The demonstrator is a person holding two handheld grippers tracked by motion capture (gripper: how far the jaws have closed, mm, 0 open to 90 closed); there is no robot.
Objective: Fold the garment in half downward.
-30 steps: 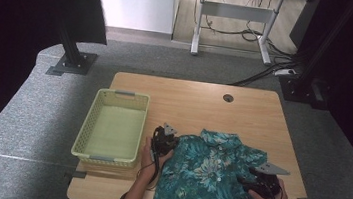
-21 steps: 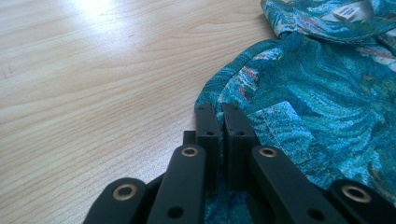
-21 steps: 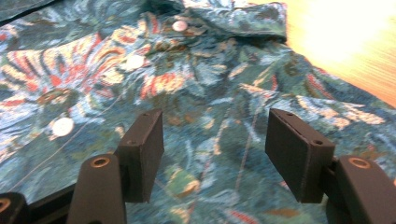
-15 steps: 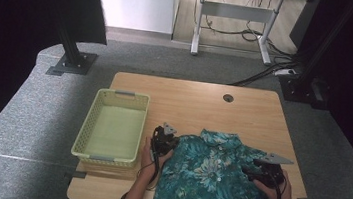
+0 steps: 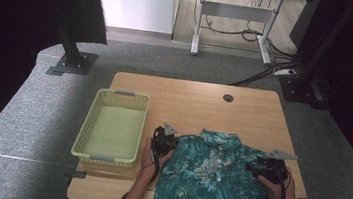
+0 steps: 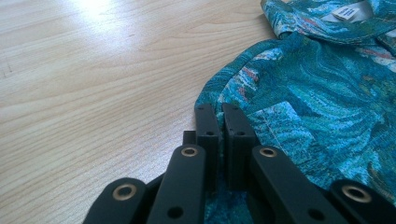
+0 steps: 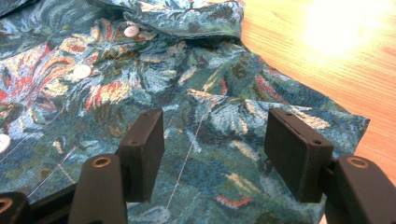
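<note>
One shirt (image 5: 215,179), one basket (image 5: 113,127), two claws

My count, this moment:

- One wooden table (image 5: 194,101), one cable hole (image 5: 228,98) in its top.
- One shirt, teal floral print (image 5: 215,184).
- Three white shirt buttons in my right gripper view: (image 7: 131,31), (image 7: 82,71), one at left edge (image 7: 3,142).
- One pale green plastic basket (image 5: 107,157).
- Two grippers, mine: left gripper (image 5: 163,141), right gripper (image 5: 263,169).
- One white collar label (image 6: 348,12).
</note>
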